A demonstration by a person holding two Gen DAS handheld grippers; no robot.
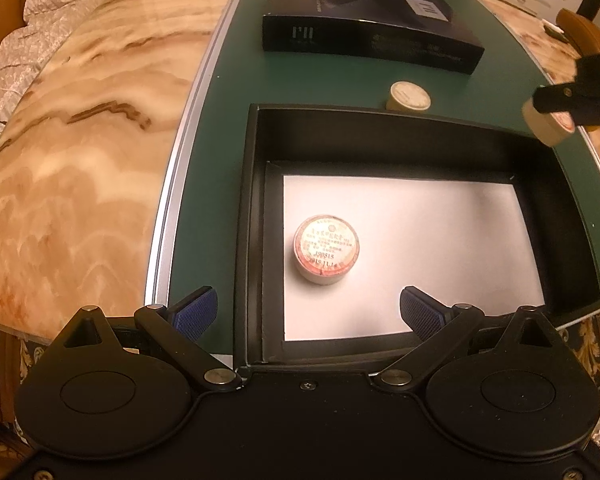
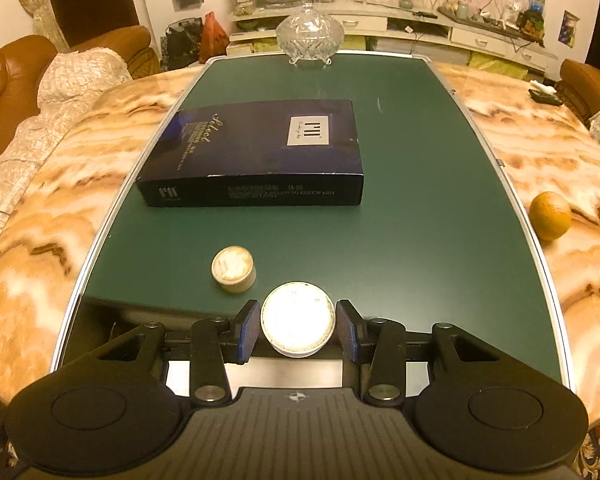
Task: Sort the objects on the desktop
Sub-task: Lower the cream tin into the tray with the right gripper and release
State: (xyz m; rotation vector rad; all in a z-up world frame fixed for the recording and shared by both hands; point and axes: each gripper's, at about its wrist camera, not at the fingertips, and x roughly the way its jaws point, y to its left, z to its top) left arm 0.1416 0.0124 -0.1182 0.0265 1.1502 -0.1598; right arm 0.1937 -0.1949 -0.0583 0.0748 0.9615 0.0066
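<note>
One round red-labelled tin (image 1: 326, 251) is already set on the white liner of the open black box (image 1: 252, 208). A second round white tin (image 2: 298, 325) is pinched by the right gripper (image 2: 298, 326) fingers, apparently over the box's far-right rim. Left gripper (image 1: 308, 312) fingers are spread, empty. A third small cream tin (image 2: 233, 269) is left on the green counter (image 2: 400, 248).

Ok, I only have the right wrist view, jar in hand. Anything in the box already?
Observer: One jar, upright on the white liner, left of middle.
Operator: Where is my jar against the box?
Observer: The held jar hangs by the far right corner of the box, about over the rim.
Operator: And the left gripper?
Observer: The left gripper is open and empty, above the near wall.
</note>
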